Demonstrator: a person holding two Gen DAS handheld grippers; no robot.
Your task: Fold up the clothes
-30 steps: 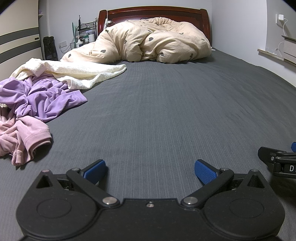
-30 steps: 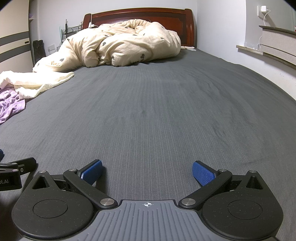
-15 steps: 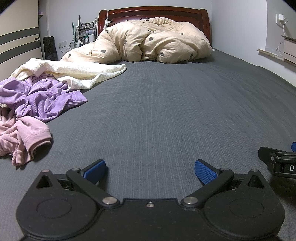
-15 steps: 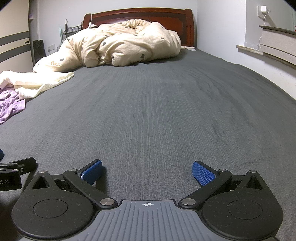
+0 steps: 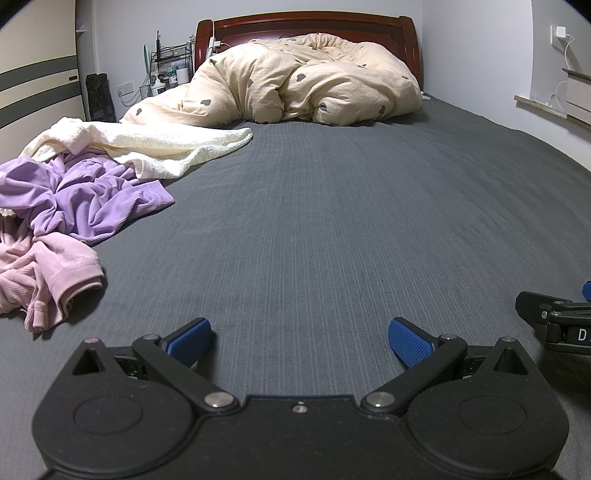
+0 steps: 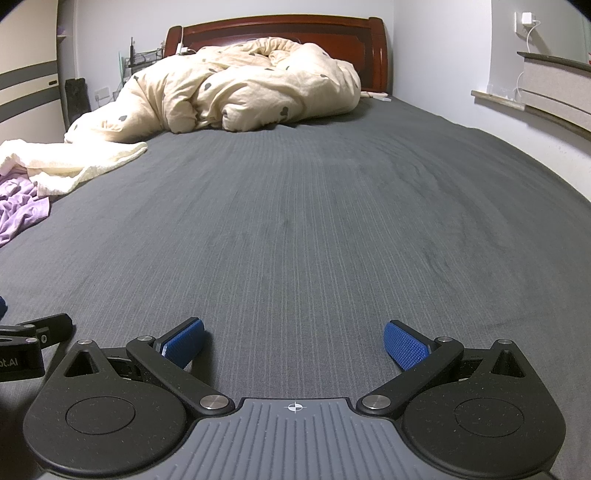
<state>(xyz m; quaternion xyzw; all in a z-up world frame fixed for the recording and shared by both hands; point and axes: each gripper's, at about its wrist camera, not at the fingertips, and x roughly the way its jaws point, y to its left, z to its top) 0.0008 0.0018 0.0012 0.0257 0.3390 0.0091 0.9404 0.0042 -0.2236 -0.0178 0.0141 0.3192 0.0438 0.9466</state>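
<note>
A heap of clothes lies at the left of the dark grey bed sheet point(image 5: 332, 221): a pink garment point(image 5: 44, 280) nearest, a crumpled purple garment point(image 5: 81, 199) behind it, and a cream garment point(image 5: 159, 144) farther back. My left gripper point(image 5: 300, 338) rests low on the sheet, open, nothing between its blue pads, to the right of the pink garment. My right gripper point(image 6: 293, 341) sits beside it on bare sheet, also open and holding nothing. The right wrist view shows only the purple garment's edge point(image 6: 18, 210) and the cream garment point(image 6: 74, 162).
A bunched beige duvet point(image 5: 306, 81) with dark hearts lies against the red-brown headboard point(image 5: 306, 24). A wire rack with bottles point(image 5: 166, 70) stands left of the bed. A ledge point(image 6: 517, 99) runs along the right wall. Bare sheet stretches ahead of both grippers.
</note>
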